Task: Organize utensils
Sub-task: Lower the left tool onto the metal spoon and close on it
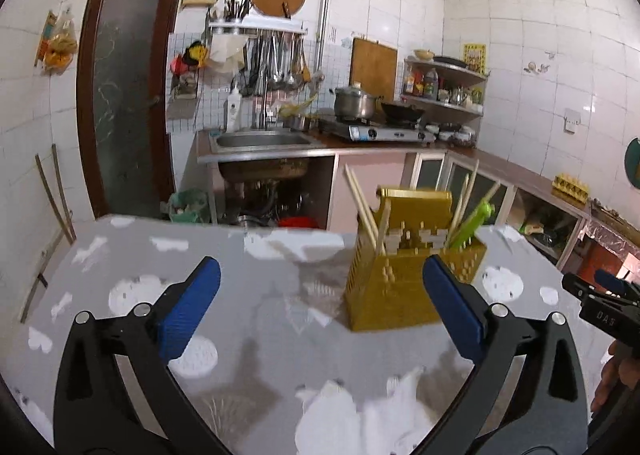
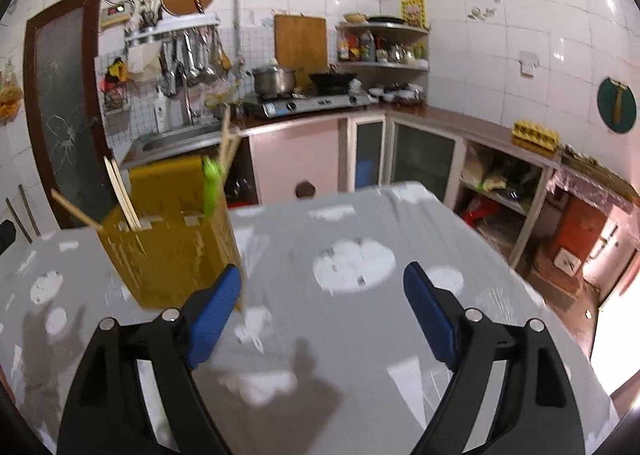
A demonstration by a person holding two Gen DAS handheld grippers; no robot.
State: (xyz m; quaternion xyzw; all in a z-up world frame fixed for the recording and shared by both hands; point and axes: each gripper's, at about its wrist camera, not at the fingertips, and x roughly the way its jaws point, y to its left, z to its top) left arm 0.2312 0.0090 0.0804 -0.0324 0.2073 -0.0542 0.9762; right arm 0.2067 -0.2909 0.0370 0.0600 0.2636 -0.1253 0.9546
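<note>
A yellow perforated utensil holder [image 1: 404, 275] stands upright on the grey table [image 1: 260, 295]. It holds several pale chopsticks [image 1: 362, 207] and a green-handled utensil [image 1: 474, 225]. My left gripper [image 1: 320, 307] is open and empty, just in front of the holder, whose lower right corner sits behind the right finger. My right gripper [image 2: 322, 315] is open and empty over the cloth; the holder [image 2: 172, 239] stands at its left, behind the left finger, with chopsticks [image 2: 120, 191] and the green utensil [image 2: 211, 187] in it. The right gripper also shows at the left view's right edge [image 1: 600, 295].
The table wears a grey cloth with white patches [image 2: 352, 263]. Behind it run a kitchen counter with a sink [image 1: 260, 141], a gas stove with a pot [image 1: 356, 103] and a wok, and low cabinets [image 2: 412, 159]. A brown door [image 1: 124, 95] is at left.
</note>
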